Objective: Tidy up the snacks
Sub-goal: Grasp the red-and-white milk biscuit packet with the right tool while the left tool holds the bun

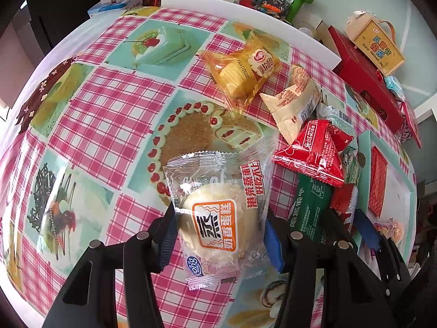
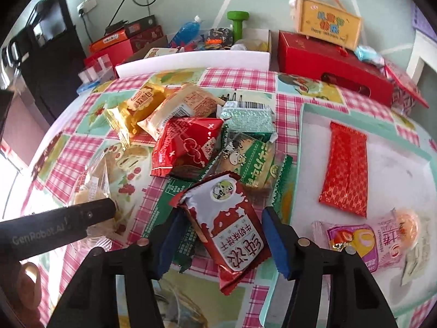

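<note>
Left gripper (image 1: 218,235) clamped on clear steamed cake pack (image 1: 215,218) above checked tablecloth (image 1: 114,95). Right gripper (image 2: 221,237) jaws apart around red-white biscuit pack (image 2: 232,235), beside snack pile (image 2: 202,136) w/ white tray (image 2: 396,180) at table's right edge.

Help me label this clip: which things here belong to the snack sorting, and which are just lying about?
Job: steamed cake pack in the left gripper; red-white biscuit pack between the right gripper jaws; snack pile; tray.
Lying about: green dumbbell; red box; blue bottle.

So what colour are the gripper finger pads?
Blue pads, clearest in the right wrist view.
</note>
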